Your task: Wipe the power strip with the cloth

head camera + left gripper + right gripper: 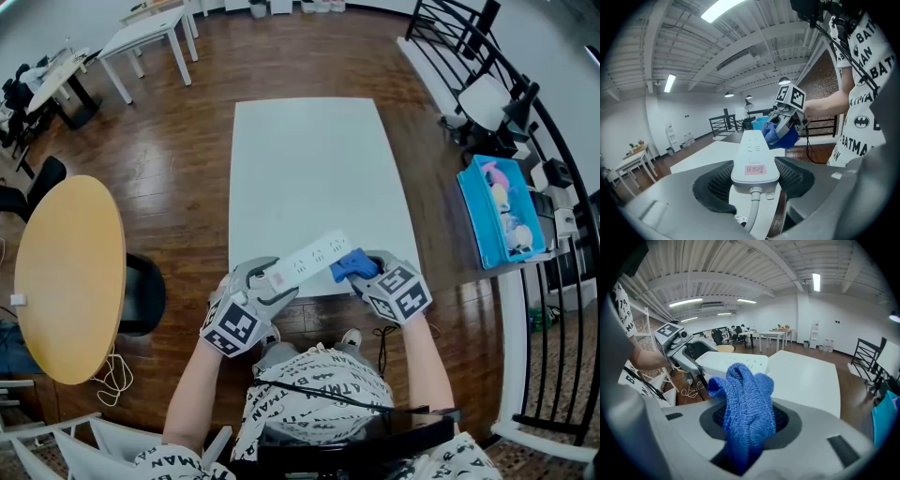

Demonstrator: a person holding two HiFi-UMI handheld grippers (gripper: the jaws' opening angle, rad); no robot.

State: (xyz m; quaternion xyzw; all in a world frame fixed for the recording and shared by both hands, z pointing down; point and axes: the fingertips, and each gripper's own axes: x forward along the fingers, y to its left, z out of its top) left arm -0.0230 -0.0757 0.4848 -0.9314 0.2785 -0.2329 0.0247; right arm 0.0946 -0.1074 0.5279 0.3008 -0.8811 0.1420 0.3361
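Clamps power strip (314, 255) by cord end in left gripper (267, 283), blue cloth (349, 265) in right gripper (364, 268), cloth just beside strip. Flanked by round table (70, 277) well left of left gripper, blue bin (473, 202) well right of right gripper.

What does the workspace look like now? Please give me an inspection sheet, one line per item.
Surface: white table, on a wooden floor.
Job's things: power strip held over the table's near edge; blue cloth at its free end, contact unclear.
Clutter: nothing seen on the table.
Grippers: left tongs shut on the strip's cord end; right tongs shut on the cloth.
Cables: strip's cord hangs below the left tongs; white cable on the floor.
Surroundings: round wooden table, blue bin, black railing.
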